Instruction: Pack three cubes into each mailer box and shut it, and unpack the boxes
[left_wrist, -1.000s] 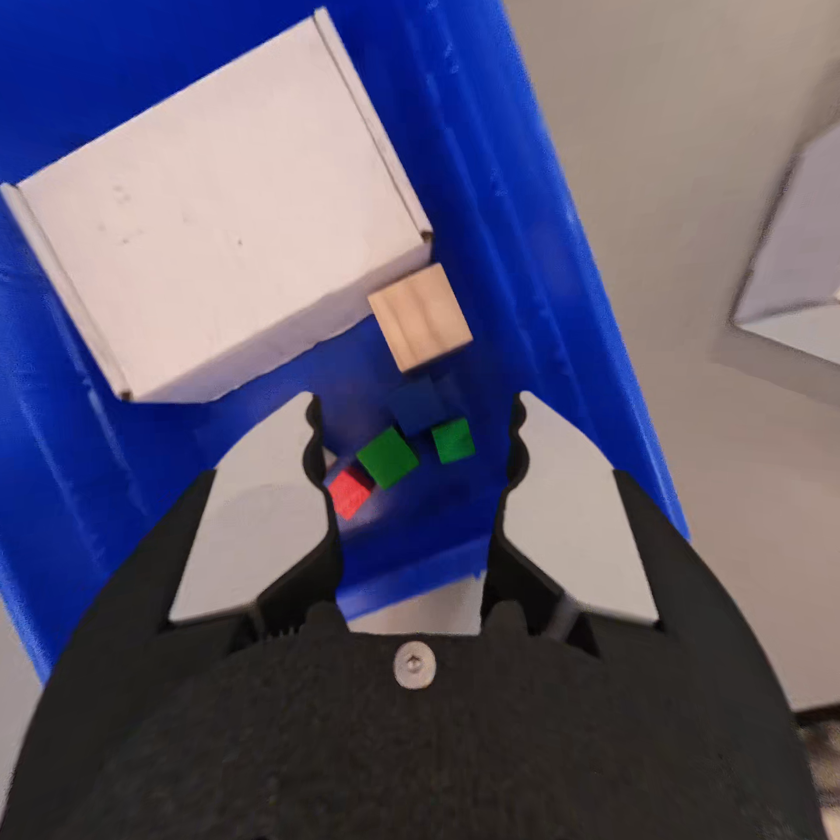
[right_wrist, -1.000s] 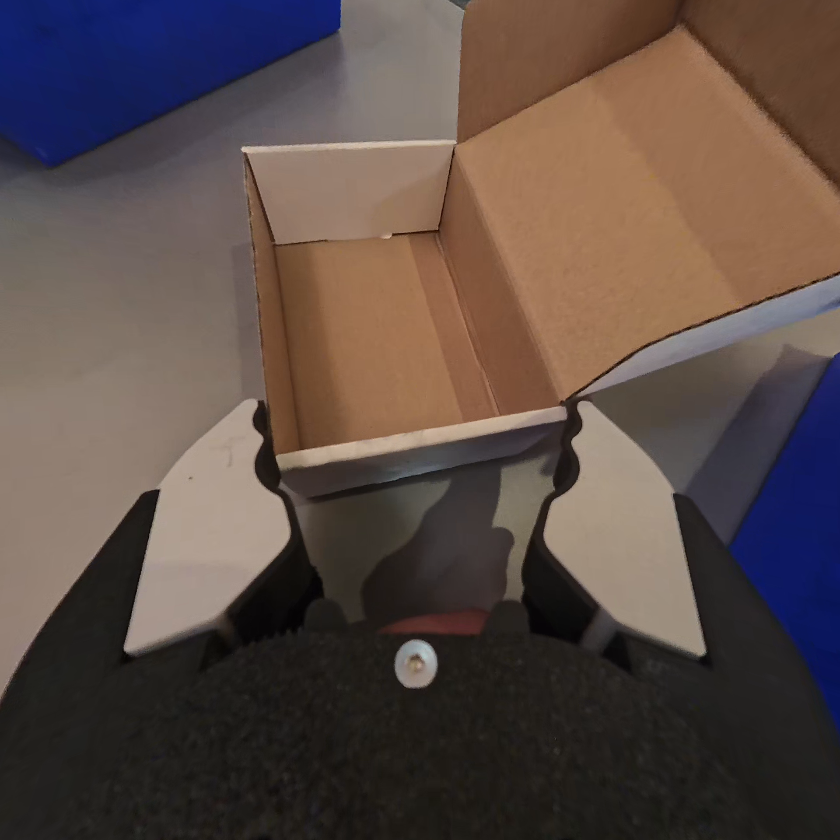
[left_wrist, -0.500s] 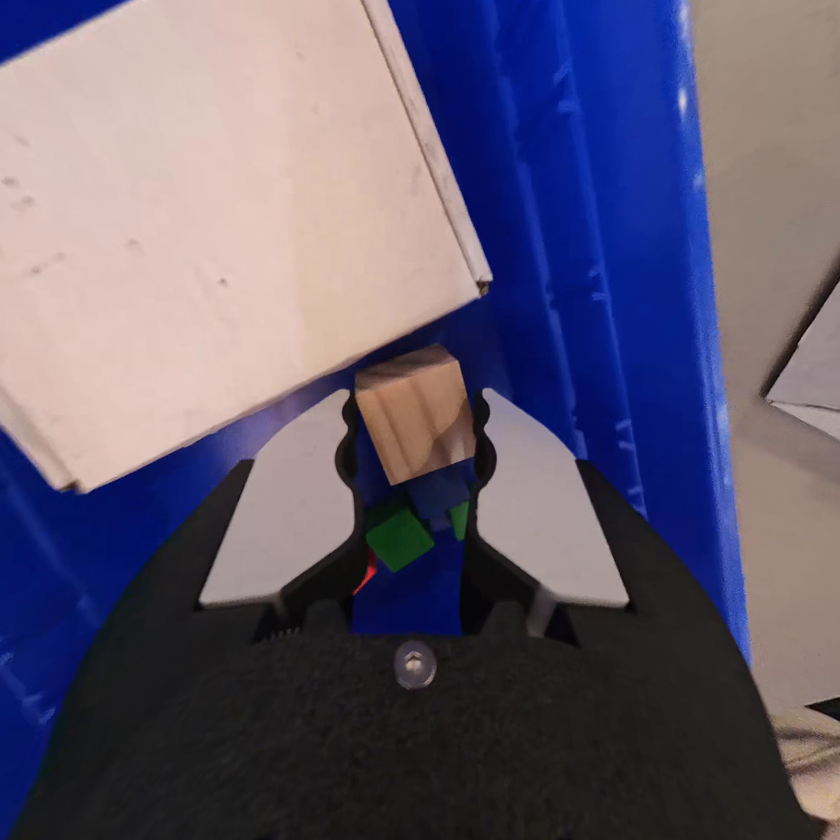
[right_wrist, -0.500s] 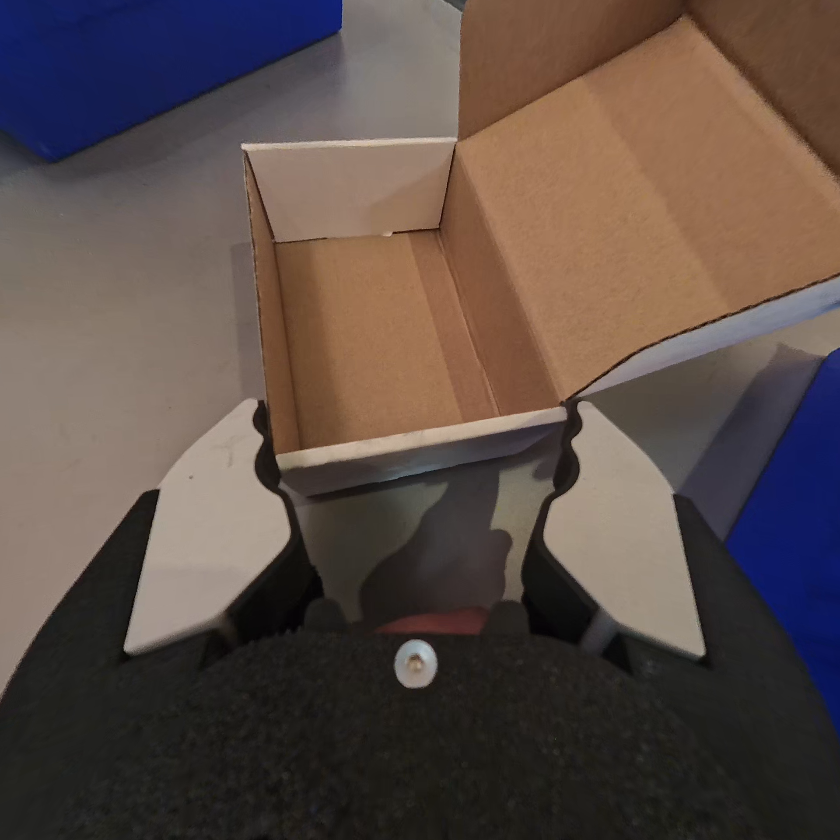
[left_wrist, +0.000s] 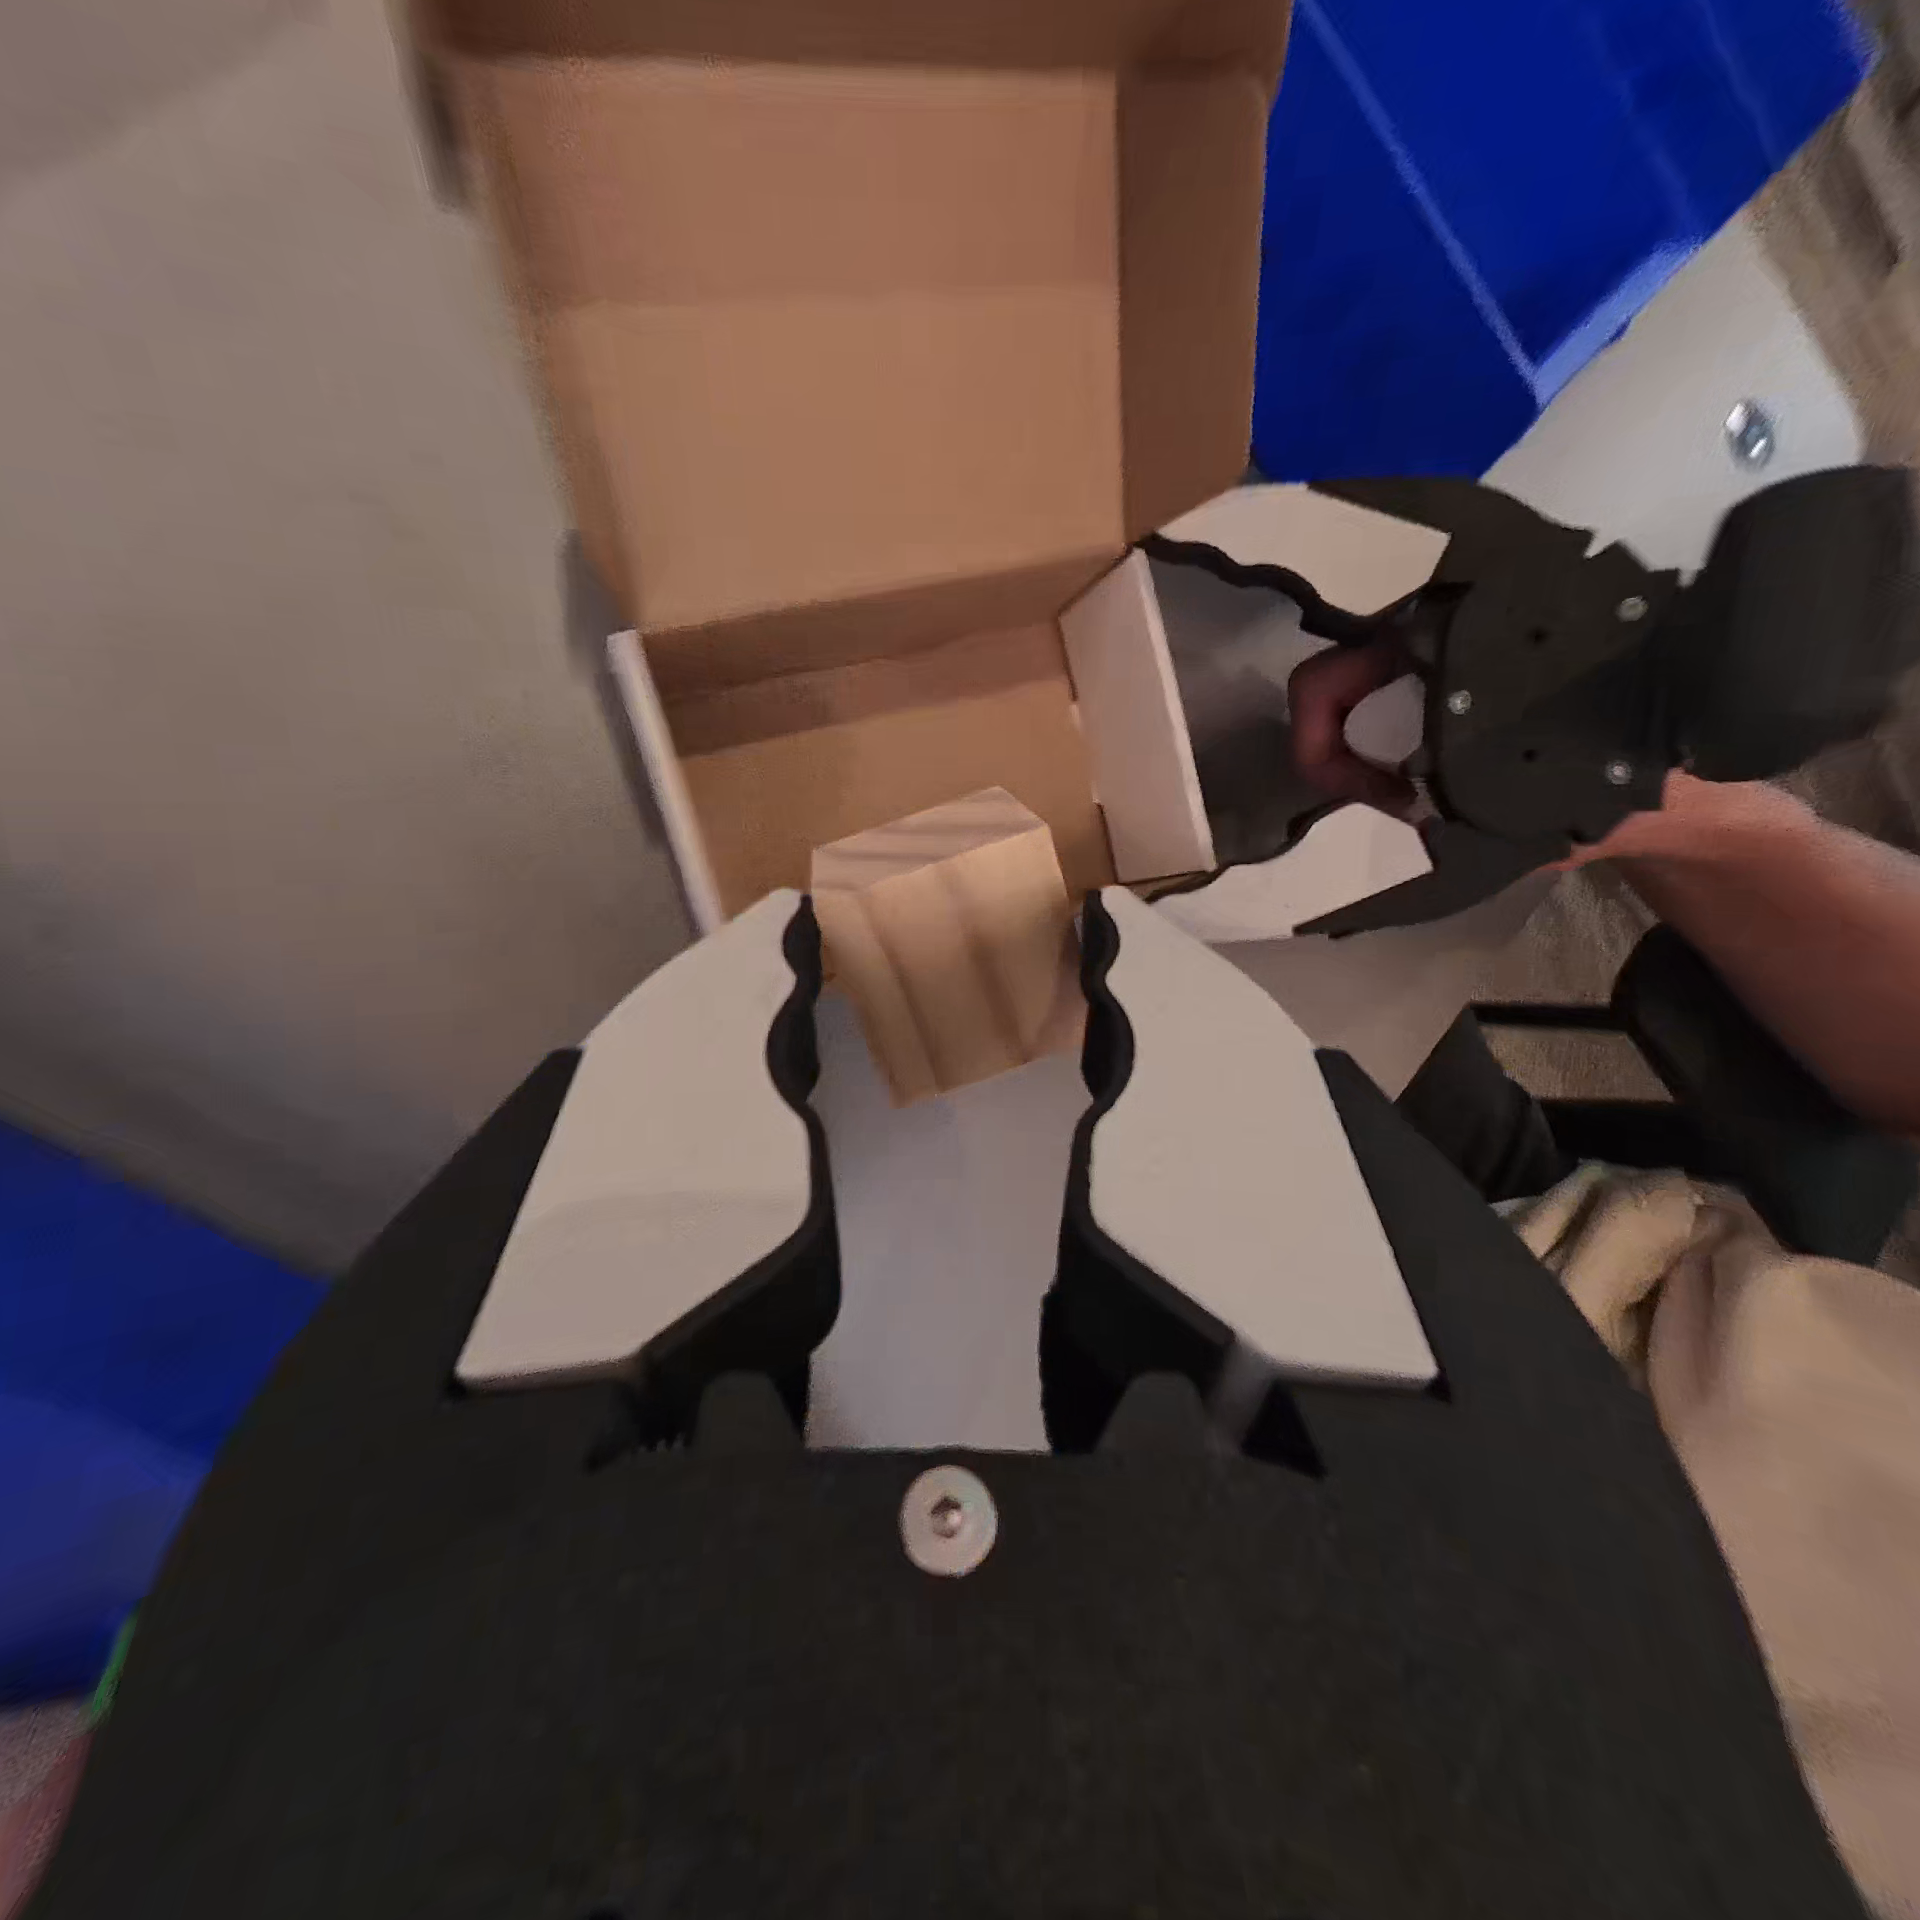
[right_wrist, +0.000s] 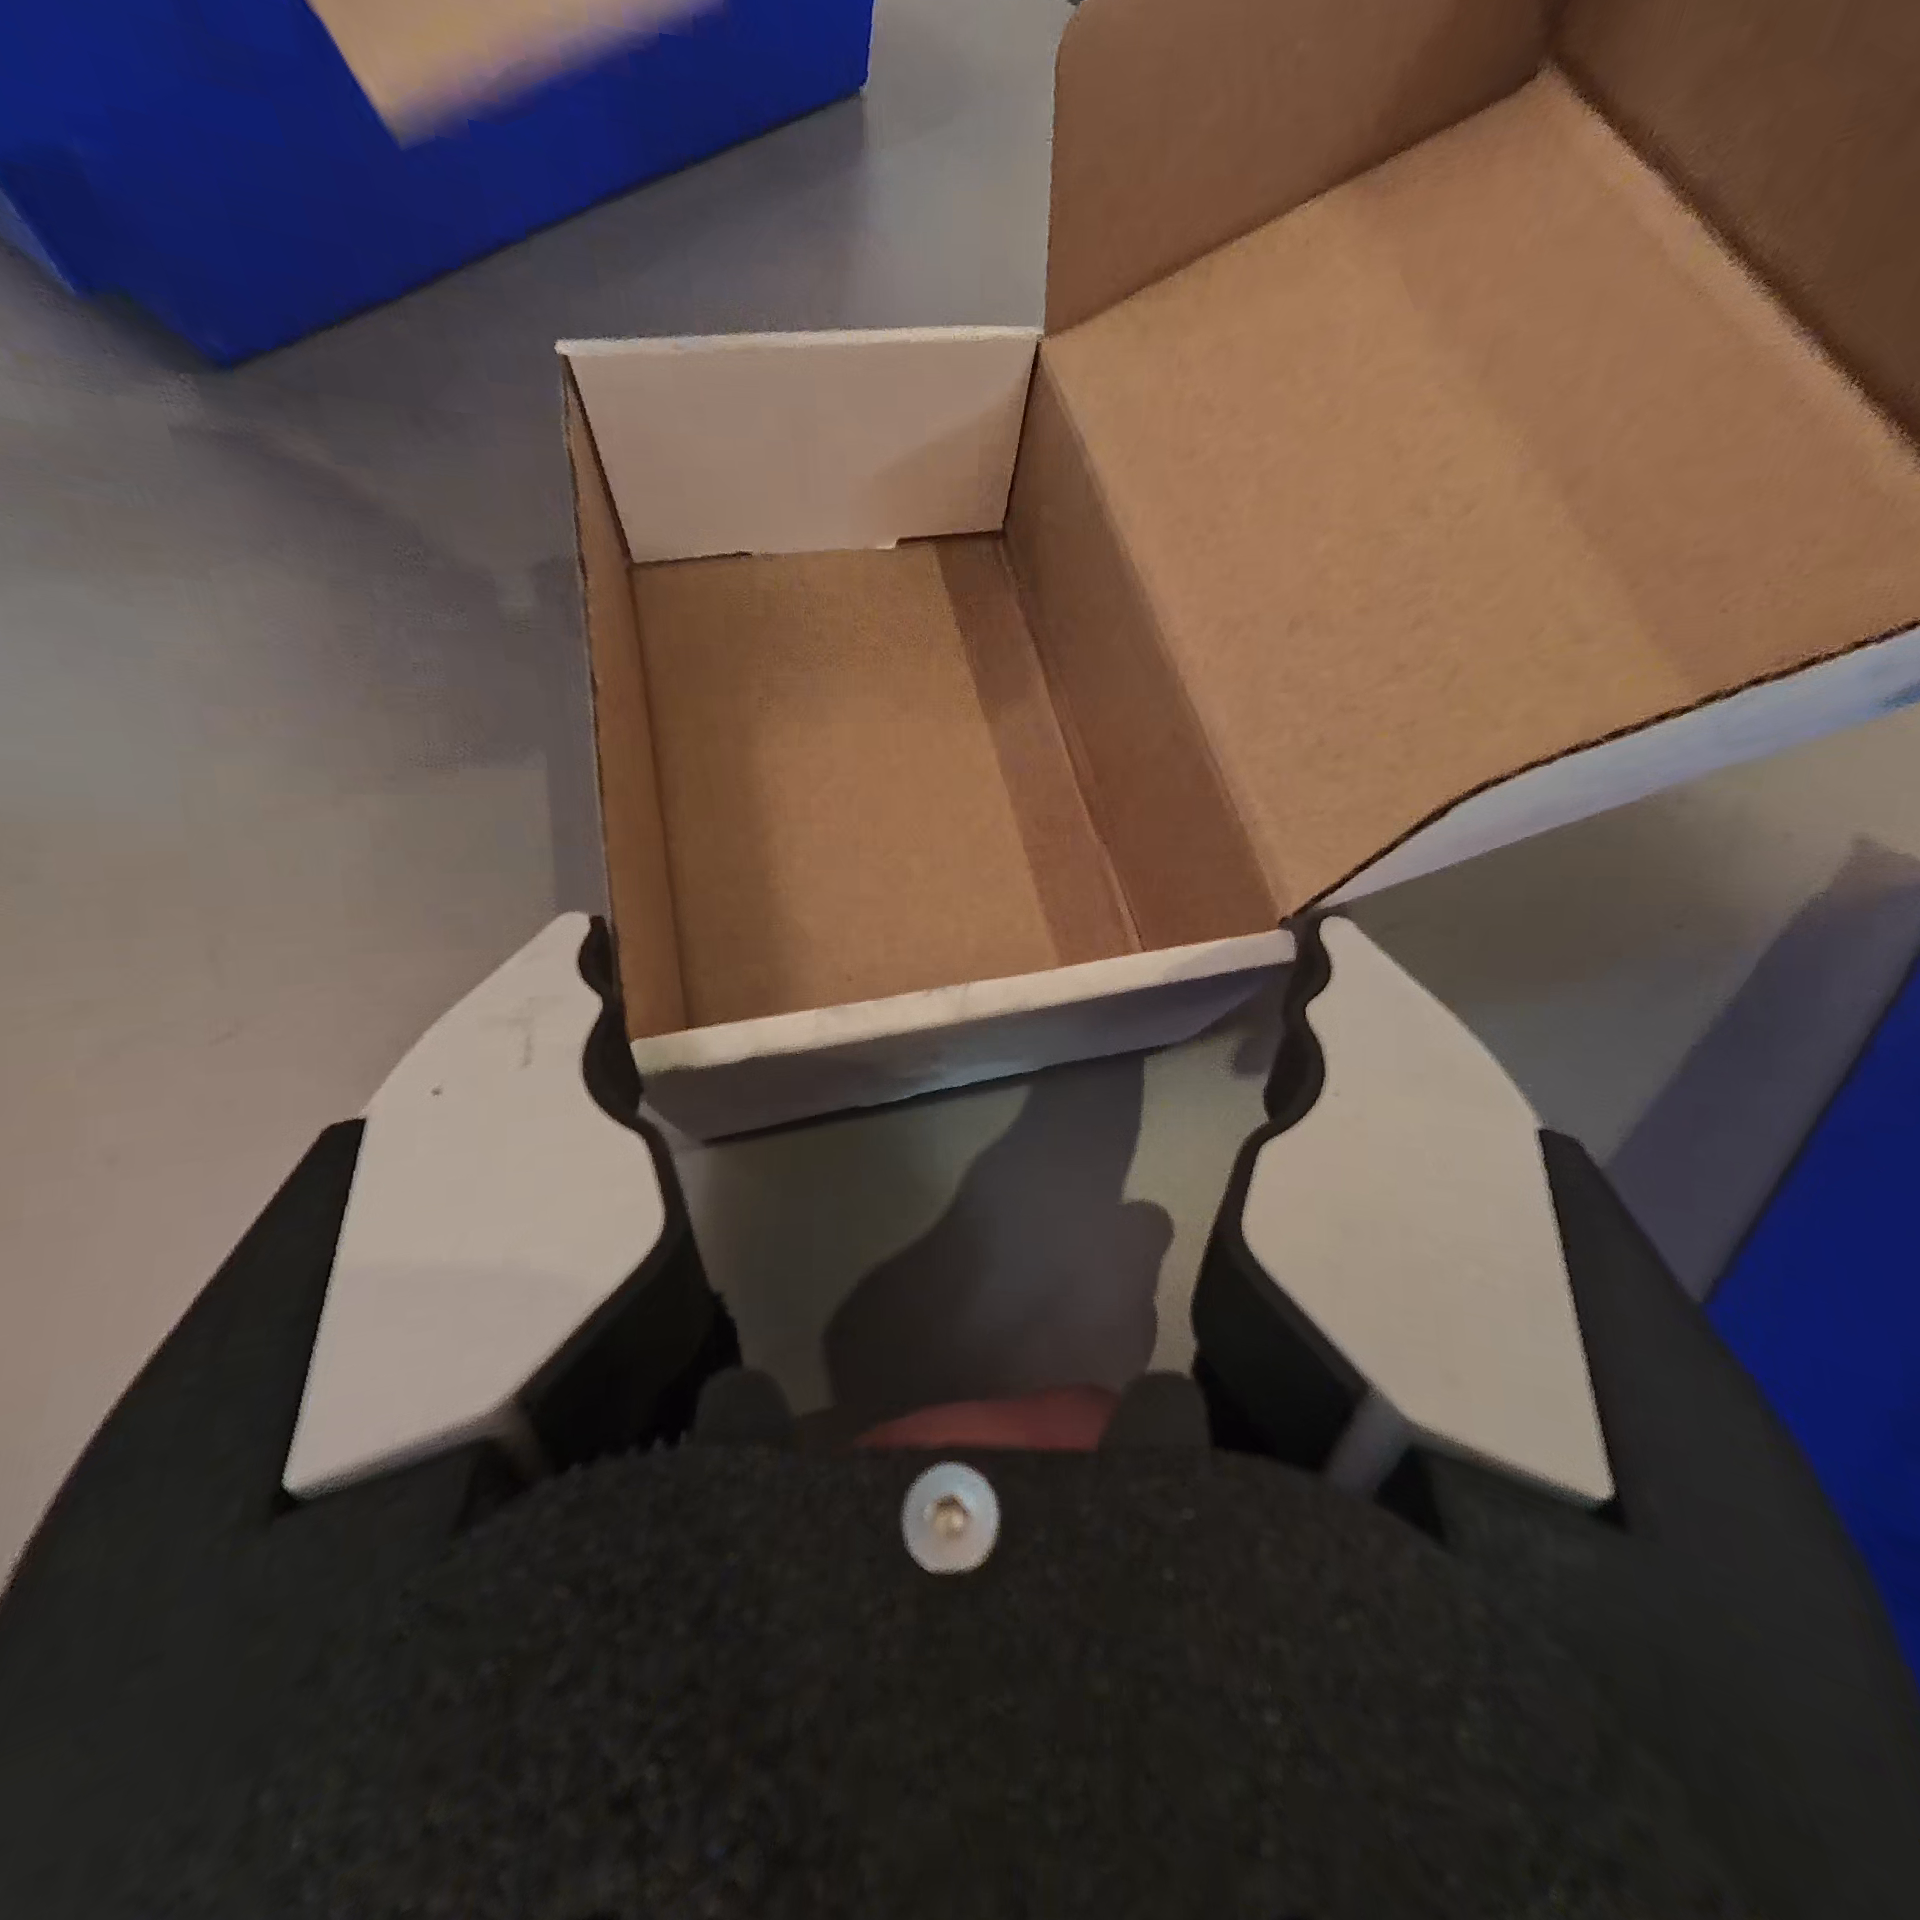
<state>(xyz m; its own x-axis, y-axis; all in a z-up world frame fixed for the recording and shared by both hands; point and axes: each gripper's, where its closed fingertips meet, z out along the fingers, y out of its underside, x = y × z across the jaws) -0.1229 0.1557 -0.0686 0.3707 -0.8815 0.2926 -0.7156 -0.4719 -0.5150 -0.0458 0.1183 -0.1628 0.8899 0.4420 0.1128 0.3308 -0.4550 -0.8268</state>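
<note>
Gripping the wooden cube (left_wrist: 940, 977), left gripper (left_wrist: 943, 940) has left the bin — seemingly above the open mailer box (left_wrist: 665, 769).

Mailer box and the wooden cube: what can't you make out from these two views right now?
- Mailer box lid: the frame edge cuts off its top in both views.
- Box's near floor, left wrist view: the wooden cube in the left gripper hides it.
- Whether the right gripper touches the box end it straddles: cannot tell.
- Blue bin, right wrist view: cropped, its top blurred.
- Other cubes: in neither view.
</note>
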